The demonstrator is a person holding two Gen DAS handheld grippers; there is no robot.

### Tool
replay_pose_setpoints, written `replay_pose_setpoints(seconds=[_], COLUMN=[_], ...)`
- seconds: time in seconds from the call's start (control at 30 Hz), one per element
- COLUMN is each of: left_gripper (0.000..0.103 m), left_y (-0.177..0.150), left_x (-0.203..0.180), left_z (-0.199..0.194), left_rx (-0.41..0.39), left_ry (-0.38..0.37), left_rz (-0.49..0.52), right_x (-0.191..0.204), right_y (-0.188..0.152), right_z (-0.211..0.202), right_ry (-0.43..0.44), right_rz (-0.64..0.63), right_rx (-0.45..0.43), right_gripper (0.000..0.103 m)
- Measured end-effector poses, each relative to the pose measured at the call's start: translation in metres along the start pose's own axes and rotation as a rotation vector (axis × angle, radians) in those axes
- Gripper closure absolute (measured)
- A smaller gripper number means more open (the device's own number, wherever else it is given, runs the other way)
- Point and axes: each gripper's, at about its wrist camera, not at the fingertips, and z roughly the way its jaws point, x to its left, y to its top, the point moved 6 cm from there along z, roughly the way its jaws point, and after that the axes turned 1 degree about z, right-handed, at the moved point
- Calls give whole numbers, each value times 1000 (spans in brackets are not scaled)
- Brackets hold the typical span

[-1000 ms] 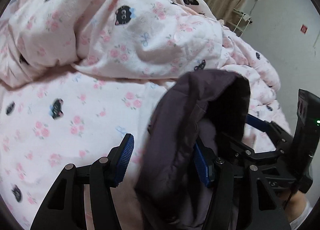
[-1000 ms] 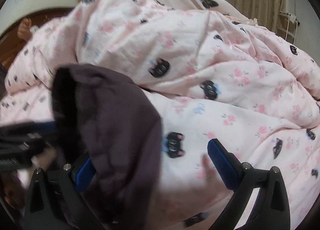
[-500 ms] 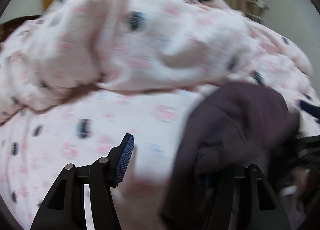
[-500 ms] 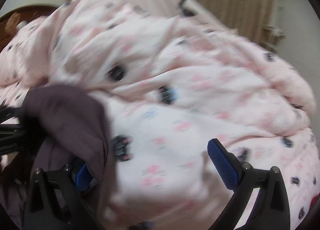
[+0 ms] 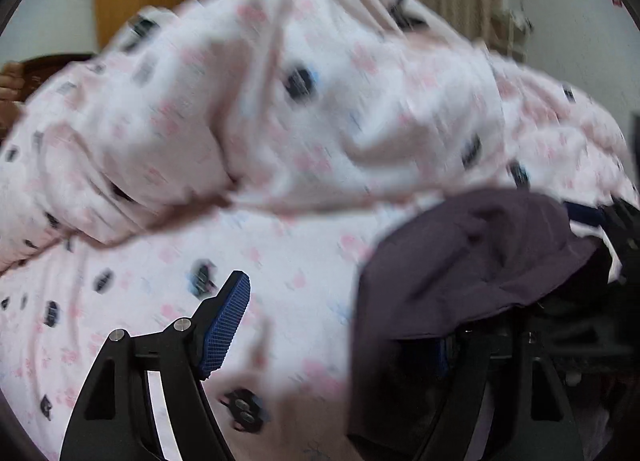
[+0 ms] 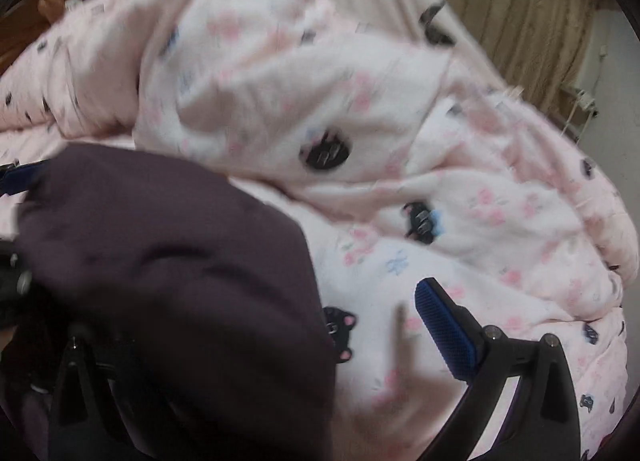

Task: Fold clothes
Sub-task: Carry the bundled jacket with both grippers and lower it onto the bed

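A dark purple garment [image 5: 460, 281] hangs over the right finger of my left gripper [image 5: 336, 329] and hides that finger's pad. The left gripper's jaws stand wide apart. In the right wrist view the same garment [image 6: 180, 281] drapes over the left finger of my right gripper [image 6: 256, 341], whose jaws also stand wide apart. The right gripper's blue pad [image 6: 444, 333] is bare. Both views are blurred by motion. The garment is bunched between the two grippers above the bed.
A pink quilt with black cat prints [image 5: 280, 121] is heaped across the bed [image 6: 400, 121] behind the garment. A beige curtain [image 6: 520, 21] and a wooden door [image 5: 140, 1] stand at the back. The other gripper [image 5: 616, 229] shows at the right edge.
Both grippers have tilted upward and swung, so the quilt heap fills more of each view. The garment has sunk lower and flattened between the grippers. Both stay open.
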Motion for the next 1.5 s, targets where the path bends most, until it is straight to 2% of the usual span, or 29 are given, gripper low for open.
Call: replay_pose_setpoints(seconds=[0.07, 0.13, 0.23, 0.3, 0.4, 0.53, 0.6, 0.7, 0.77, 0.9, 1.07, 1.2, 1.3, 1.4, 1.47, 1.5], left_gripper=[30, 30, 30, 29, 29, 29, 25, 23, 23, 23, 23, 23, 23, 23, 23, 23], left_y=[-10, -17, -14, -6, 8, 41, 56, 55, 42, 23, 15, 9, 3, -11, -17, -18], left_x=[-3, -1, 10, 18, 19, 23, 28, 34, 35, 36, 38, 38, 43, 45, 46, 49], left_z=[14, 23, 20, 11, 1, -11, -11, 9, 23, 18, -8, -23, -18, 6, 8, 4], left_rx=[63, 69, 34, -17, -81, -171, -203, -164, -119, -124, -151, -142, -92, 23, 34, 24], left_ry=[58, 130, 193, 182, 206, 265, 287, 284, 280, 290, 236, 140, 62, 69, 6, -52], left_rz=[45, 70, 24, -17, -23, 10, 20, 39, 64, 88, 106, 88, 23, 10, -40, -83], right_x=[1, -4, -19, -24, -28, -35, -40, -37, -32, -27, -36, -45, -49, -49, -45, -43], right_y=[-4, -9, -12, -9, 1, 31, 50, 63, 56, 38, 24, 19, 14, 7, 4, 4], right_z=[12, 18, 18, 15, 6, -5, -8, -1, 17, 34, 12, -10, -12, 1, 6, 5], right_ry=[-7, -29, -77, -107, -153, -190, -197, -217, -197, -184, -147, -102, -106, -108, -104, -98], right_rz=[-13, -20, -13, -25, -63, -82, -80, -110, -140, -192, -138, -111, -133, -142, -153, -162], right_rx=[43, 61, 43, 18, -34, -97, -122, -133, -94, -70, -113, -138, -122, -60, -29, -24], right_gripper=[0, 0, 0, 0, 0, 0, 0, 0, 0, 0, 0, 0, 0, 0, 0, 0])
